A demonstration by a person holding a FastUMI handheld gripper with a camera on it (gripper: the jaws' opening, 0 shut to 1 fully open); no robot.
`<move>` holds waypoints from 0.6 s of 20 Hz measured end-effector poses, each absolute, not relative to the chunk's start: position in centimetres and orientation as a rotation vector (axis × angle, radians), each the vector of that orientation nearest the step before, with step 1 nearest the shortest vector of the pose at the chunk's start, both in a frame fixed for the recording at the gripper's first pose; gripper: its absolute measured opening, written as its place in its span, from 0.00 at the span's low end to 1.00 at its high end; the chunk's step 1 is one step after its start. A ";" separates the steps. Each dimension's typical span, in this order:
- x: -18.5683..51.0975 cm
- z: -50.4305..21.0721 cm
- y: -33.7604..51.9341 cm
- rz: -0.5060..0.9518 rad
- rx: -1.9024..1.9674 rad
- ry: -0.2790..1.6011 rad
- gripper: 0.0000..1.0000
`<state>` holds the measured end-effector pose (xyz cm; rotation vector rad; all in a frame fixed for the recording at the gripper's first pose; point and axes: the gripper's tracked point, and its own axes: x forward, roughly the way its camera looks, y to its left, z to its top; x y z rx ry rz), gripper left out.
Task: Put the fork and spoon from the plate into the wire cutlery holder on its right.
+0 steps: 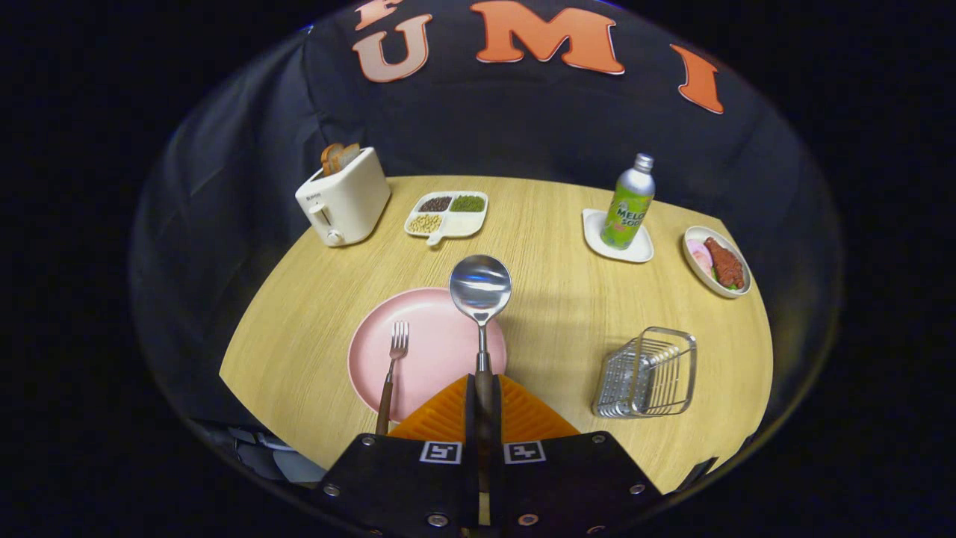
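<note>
Both fingers of the gripper [482,407] pinch the spoon [481,293] handle, bowl raised, apparently above the plate [441,351]. Fork [393,366] lies left; wire cutlery holder [648,373] lower right.

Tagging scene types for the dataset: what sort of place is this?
Probably a staged dining-table set in a recording booth: a round wooden table against a black cloth wall, with a toaster, plate and wire cutlery holder. The gripper has its jaws shut on the spoon.
</note>
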<state>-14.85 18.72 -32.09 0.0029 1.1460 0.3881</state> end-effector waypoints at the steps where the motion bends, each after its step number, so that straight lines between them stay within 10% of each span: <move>1: -14.4 -31.1 17.8 0.369 0.012 1.126 0.06; 12: -12.5 -28.4 6.2 0.178 -0.045 1.133 0.06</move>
